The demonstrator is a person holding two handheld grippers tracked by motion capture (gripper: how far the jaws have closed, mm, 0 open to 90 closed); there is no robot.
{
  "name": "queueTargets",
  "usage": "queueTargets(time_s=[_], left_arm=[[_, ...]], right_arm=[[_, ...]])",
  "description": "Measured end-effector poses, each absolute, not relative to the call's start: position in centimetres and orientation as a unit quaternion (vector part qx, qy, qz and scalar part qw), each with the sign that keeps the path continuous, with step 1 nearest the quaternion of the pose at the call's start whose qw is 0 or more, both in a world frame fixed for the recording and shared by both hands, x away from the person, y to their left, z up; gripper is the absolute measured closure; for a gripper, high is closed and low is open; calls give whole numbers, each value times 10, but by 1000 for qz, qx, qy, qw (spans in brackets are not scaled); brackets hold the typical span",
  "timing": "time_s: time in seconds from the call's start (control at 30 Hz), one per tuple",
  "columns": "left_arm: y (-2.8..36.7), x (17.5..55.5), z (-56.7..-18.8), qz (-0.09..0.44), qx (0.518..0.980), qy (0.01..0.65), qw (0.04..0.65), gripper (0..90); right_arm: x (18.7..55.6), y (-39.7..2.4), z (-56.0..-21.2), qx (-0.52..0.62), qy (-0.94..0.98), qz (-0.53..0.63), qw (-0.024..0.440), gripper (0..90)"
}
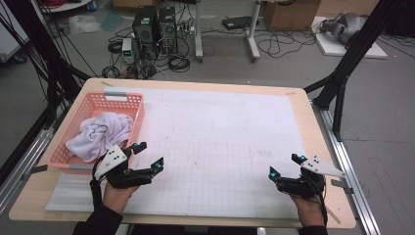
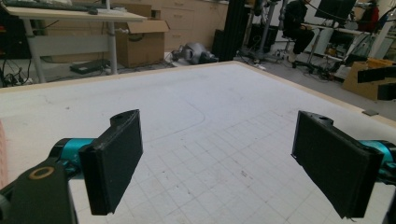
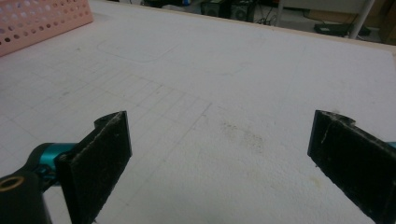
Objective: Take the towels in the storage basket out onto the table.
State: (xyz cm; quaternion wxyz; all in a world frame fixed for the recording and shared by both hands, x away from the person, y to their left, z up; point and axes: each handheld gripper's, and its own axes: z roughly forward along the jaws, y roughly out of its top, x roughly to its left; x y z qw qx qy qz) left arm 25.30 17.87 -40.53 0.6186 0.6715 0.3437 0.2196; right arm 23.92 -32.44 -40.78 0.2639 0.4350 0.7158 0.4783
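Pink basket [image 1: 139, 105]: perforated plastic, slight sheen; white towel [image 1: 100, 132] inside: soft crumpled cloth; table [image 1: 320, 147]: pale wood edge, matt; gridded mat [image 1: 220, 142] on it: white, matt, scuffed, stained; left gripper [image 1: 149, 156] pads [image 2: 116, 158]: black, matt, smooth; right gripper [image 1: 286, 165] pads [image 3: 100, 161]: black, rough, dusty

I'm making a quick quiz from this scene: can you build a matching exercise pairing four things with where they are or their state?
Things:
1. white cloth
2. pink basket
3. left gripper
4. right gripper

Places or states:
A. open, beside the basket
B. crumpled in the basket
C. table's left edge
D. open, near the table's right edge

Pairs: 1-B, 2-C, 3-A, 4-D
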Motion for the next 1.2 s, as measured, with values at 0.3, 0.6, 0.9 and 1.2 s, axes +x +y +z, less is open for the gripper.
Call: queueTargets(time_s=[0.3, 0.6, 0.9, 1.2], left_arm=[[181, 251, -404, 219, 671, 347, 617, 167], [197, 250, -381, 234, 666, 343, 620, 185], [227, 254, -359, 249, 657, 352, 619, 183], [274, 274, -330, 278, 637, 381, 610, 164]], right_arm=[[243, -322, -410, 429, 722, 478, 256, 49], [239, -318, -408, 419, 728, 479, 254, 49], [242, -315, -409, 418, 730, 480, 250, 49], [245, -312, -410, 415, 734, 478, 245, 49]])
